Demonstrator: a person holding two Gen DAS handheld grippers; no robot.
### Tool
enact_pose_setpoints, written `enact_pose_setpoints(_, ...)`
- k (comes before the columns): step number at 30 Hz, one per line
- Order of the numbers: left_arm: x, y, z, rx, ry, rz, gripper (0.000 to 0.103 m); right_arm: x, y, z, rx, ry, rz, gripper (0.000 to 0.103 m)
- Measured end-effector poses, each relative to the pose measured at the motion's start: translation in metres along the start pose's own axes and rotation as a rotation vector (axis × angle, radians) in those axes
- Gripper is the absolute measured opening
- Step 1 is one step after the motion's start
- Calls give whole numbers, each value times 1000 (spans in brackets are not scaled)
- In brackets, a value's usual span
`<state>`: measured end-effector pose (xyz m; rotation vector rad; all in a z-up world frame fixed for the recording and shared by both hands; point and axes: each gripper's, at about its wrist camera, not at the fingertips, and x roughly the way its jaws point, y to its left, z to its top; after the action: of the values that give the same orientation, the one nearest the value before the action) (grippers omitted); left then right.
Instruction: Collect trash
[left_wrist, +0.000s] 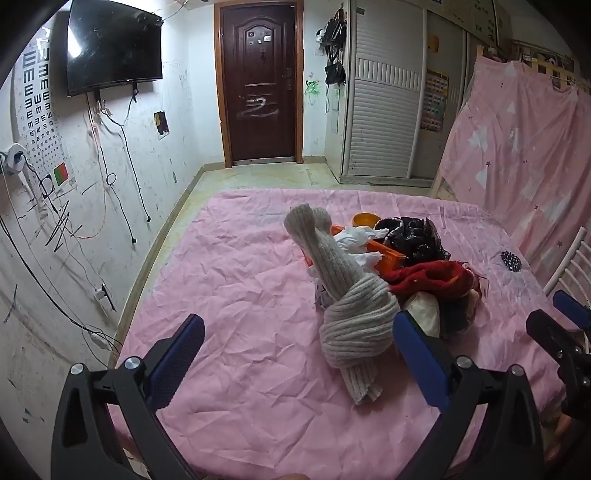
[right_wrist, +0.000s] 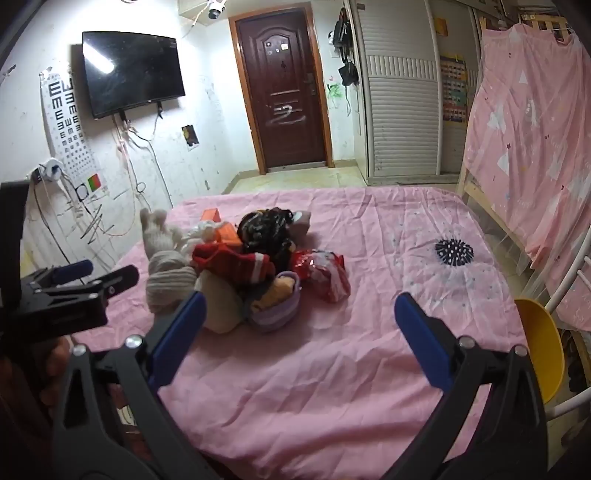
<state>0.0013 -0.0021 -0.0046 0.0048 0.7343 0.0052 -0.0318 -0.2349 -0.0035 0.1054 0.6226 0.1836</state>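
Observation:
A heap lies on the pink sheet (left_wrist: 240, 295): a knotted grey knit piece (left_wrist: 351, 295), a red knit piece (left_wrist: 432, 278), a black plastic bag (left_wrist: 417, 236), white crumpled paper (left_wrist: 356, 238) in an orange box (left_wrist: 391, 258), an orange bowl (left_wrist: 364, 219). In the right wrist view the heap shows the black bag (right_wrist: 264, 230), a red foil wrapper (right_wrist: 325, 273) and a small purple basket (right_wrist: 275, 306). My left gripper (left_wrist: 299, 354) is open and empty, just short of the grey knit. My right gripper (right_wrist: 301, 325) is open and empty, near the basket.
A dark spiky brush (right_wrist: 453, 252) lies on the sheet to the right. A yellow chair (right_wrist: 543, 350) stands at the bed's right edge. A pink curtain (right_wrist: 532, 140) hangs at the right. A wall with cables (left_wrist: 74, 221) runs along the left. A brown door (left_wrist: 260, 81) is at the far end.

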Motion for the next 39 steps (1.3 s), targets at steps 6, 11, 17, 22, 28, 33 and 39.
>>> enact_pose_setpoints(6, 1, 3, 1, 3, 9, -1, 95, 1, 4, 0, 1, 4, -5, 99)
enact_pose_setpoints(11, 3, 1, 1, 4, 14, 3, 95, 1, 3, 0, 3, 6, -3, 98)
enact_pose_setpoints(17, 5, 0, 0, 7, 18, 1, 95, 3, 5, 2, 3, 7, -4, 98)
enact_pose_setpoints(22, 5, 0, 0, 8, 21, 1, 95, 4, 3, 1, 1, 6, -4, 99)
enact_pose_setpoints(28, 5, 0, 0, 8, 22, 1, 95, 4, 3, 1, 2, 7, -4, 98)
enact_pose_setpoints(33, 5, 1, 0, 8, 22, 0, 95, 4, 3, 1, 1, 6, -3, 98)
enact_pose_setpoints(39, 6, 1, 0, 7, 24, 1, 95, 4, 3, 1, 1, 6, -4, 98)
